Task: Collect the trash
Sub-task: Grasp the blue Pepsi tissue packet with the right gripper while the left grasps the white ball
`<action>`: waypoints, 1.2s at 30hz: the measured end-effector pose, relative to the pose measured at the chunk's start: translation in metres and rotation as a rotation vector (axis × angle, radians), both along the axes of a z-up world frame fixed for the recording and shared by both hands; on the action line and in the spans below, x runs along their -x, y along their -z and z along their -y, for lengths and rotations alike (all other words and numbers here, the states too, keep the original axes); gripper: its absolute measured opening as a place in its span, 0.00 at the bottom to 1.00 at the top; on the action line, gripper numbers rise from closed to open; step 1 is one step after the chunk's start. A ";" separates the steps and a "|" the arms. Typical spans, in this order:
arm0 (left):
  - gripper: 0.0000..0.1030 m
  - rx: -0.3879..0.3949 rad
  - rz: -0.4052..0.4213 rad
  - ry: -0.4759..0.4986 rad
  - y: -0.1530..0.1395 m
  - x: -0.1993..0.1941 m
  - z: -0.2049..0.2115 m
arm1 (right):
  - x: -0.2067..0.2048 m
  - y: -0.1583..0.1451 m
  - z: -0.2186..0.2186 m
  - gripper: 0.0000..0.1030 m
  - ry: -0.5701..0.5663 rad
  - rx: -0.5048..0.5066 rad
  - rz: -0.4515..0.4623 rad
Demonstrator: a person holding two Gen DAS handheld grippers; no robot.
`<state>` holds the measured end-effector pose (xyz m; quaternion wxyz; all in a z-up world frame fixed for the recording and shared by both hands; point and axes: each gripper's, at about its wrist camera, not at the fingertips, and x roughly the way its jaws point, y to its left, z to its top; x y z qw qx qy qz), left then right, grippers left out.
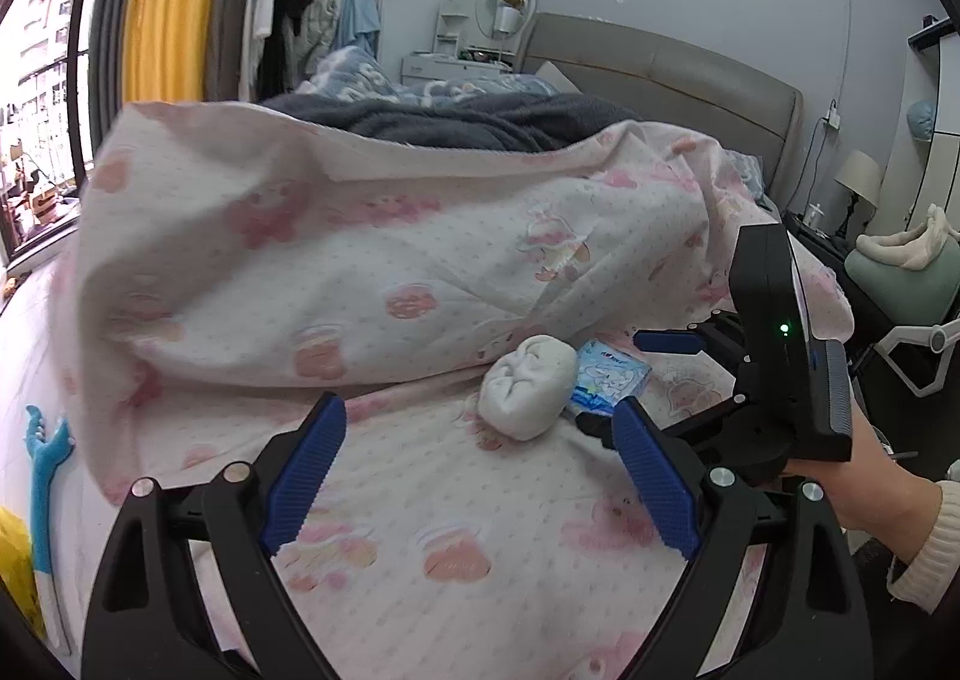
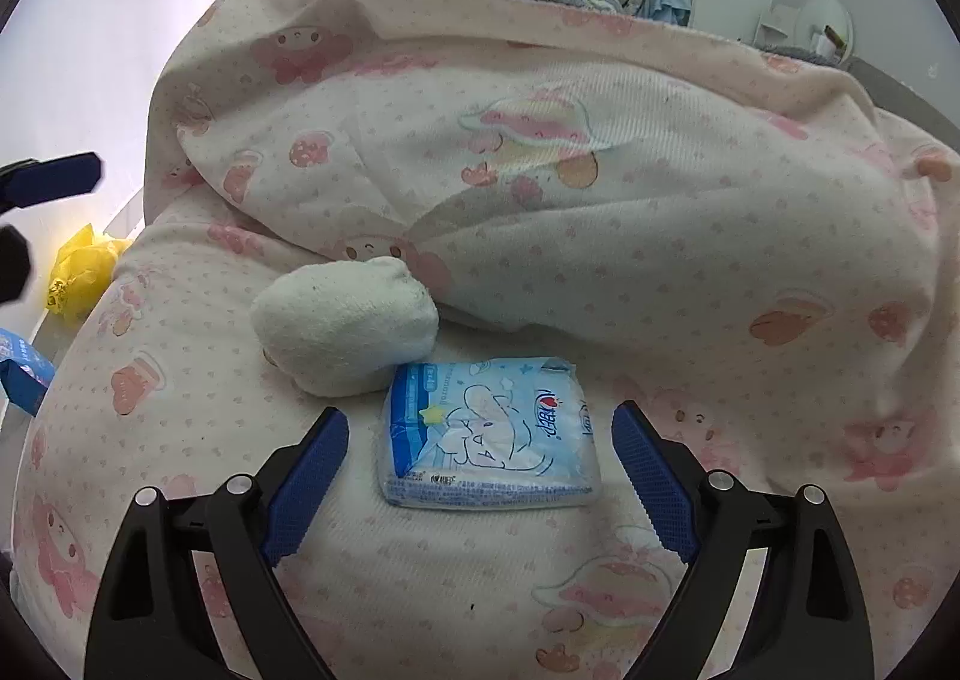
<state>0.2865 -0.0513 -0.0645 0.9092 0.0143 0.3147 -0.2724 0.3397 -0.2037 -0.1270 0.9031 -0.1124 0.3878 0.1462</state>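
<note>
A blue-and-white tissue packet (image 2: 489, 434) lies flat on the pink-patterned bedsheet (image 2: 420, 590). My right gripper (image 2: 480, 476) is open with the packet between its blue fingers, apart from both. A rolled white sock (image 2: 345, 329) touches the packet's far left corner. In the left wrist view the sock (image 1: 528, 386) and the packet (image 1: 609, 383) lie ahead to the right. My left gripper (image 1: 480, 482) is open and empty, short of the sock. The right gripper (image 1: 654, 386) shows there, held in a hand.
A bunched pink-patterned quilt (image 1: 360, 248) rises right behind the sock and packet. A yellow plastic bag (image 2: 84, 272) and a blue box (image 2: 24, 368) lie off the bed's left side. The headboard (image 1: 660, 74), a chair (image 1: 912, 284) and a lamp (image 1: 858, 182) stand at the right.
</note>
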 end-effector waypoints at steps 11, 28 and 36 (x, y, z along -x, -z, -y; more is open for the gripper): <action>0.84 -0.014 -0.053 0.068 0.029 -0.027 0.042 | -0.014 0.010 0.013 0.71 -0.018 -0.071 -0.086; 0.62 -0.073 -0.097 0.054 0.049 -0.043 0.069 | 0.000 -0.011 0.050 0.70 -0.007 -0.100 -0.052; 0.46 -0.094 -0.118 0.037 0.053 -0.043 0.074 | 0.004 -0.024 0.074 0.70 0.041 -0.114 -0.036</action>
